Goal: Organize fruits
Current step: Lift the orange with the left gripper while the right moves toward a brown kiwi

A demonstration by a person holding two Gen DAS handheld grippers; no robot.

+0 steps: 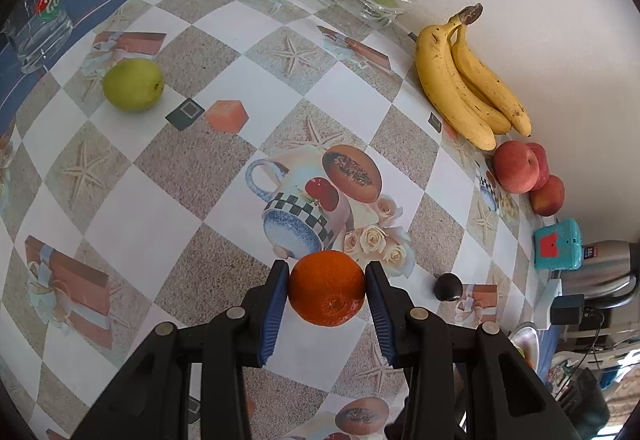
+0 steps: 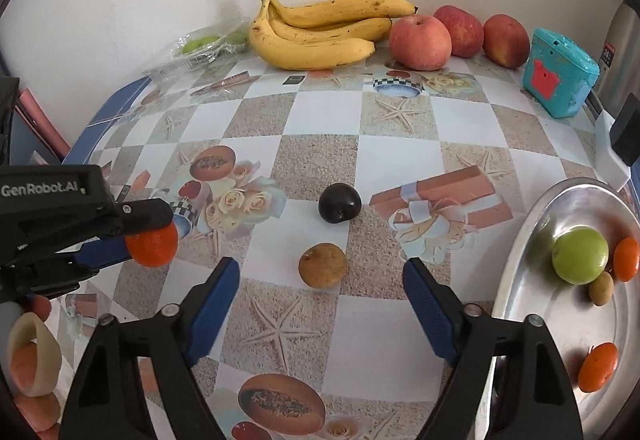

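A small orange fruit (image 1: 327, 288) is pinched between the blue pads of the left gripper (image 1: 327, 290), above the patterned tablecloth (image 1: 168, 180). A brown fruit (image 2: 322, 265) lies on the cloth just beyond the spread, empty jaws of the right gripper (image 2: 321, 280)

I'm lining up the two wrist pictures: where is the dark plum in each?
Left wrist view: dark plum low right, just right of the left gripper holding the orange.
Right wrist view: dark plum centre, above the brown fruit.
Shared landmark: the bananas by the wall.
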